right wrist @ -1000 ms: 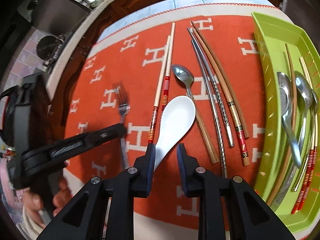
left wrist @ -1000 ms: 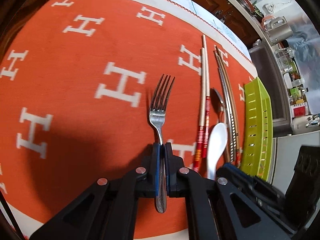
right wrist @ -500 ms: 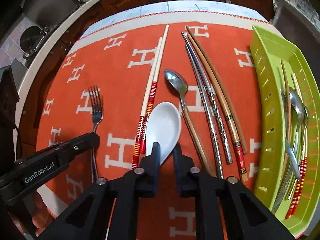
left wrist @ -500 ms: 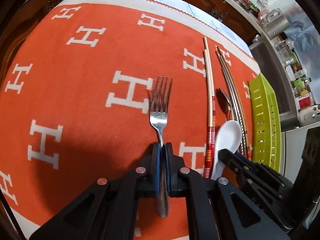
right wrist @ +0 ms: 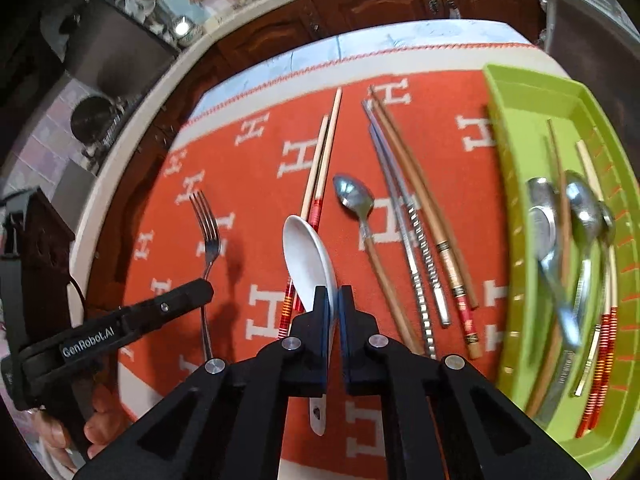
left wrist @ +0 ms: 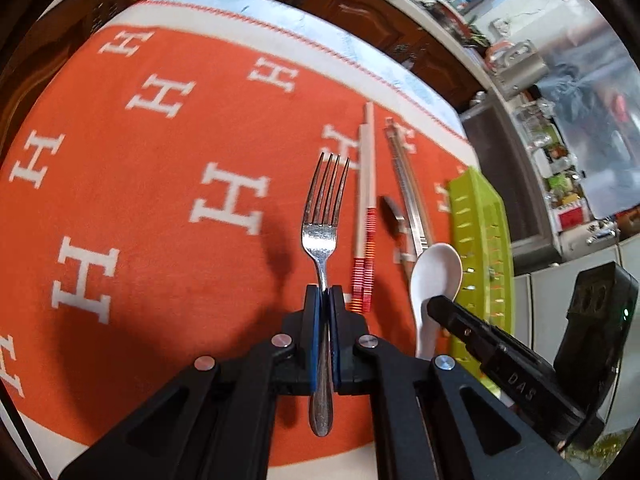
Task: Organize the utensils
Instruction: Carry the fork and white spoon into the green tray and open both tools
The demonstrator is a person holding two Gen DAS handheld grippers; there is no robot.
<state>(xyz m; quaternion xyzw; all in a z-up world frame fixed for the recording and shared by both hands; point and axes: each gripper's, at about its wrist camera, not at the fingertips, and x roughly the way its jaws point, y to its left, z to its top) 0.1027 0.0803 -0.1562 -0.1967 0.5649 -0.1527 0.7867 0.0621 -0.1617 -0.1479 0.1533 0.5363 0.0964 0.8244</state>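
Observation:
My left gripper (left wrist: 325, 294) is shut on the handle of a steel fork (left wrist: 325, 216), which hangs lifted above the orange cloth (left wrist: 160, 208), tines pointing away. My right gripper (right wrist: 334, 294) is shut on a white ceramic spoon (right wrist: 306, 256), held off the cloth and rolled onto its side. In the left wrist view the white spoon (left wrist: 434, 276) shows at right beside the right gripper's fingers (left wrist: 444, 308). In the right wrist view the fork (right wrist: 208, 232) is in the left gripper (right wrist: 200, 290). The green tray (right wrist: 516, 208) at right holds several spoons and chopsticks.
On the cloth lie pale chopsticks with red-striped ends (right wrist: 320, 168), a wooden-handled steel spoon (right wrist: 358, 208), metal chopsticks (right wrist: 408, 232) and brown chopsticks (right wrist: 436, 232). A hand (right wrist: 92, 428) grips the left tool. Dark wooden cabinets (right wrist: 400, 0) stand beyond the table.
The right gripper's jaws closed on the white spoon and lifted it, tipping it onto its side. The left gripper rose with the fork, whose shadow now falls apart from it on the cloth.

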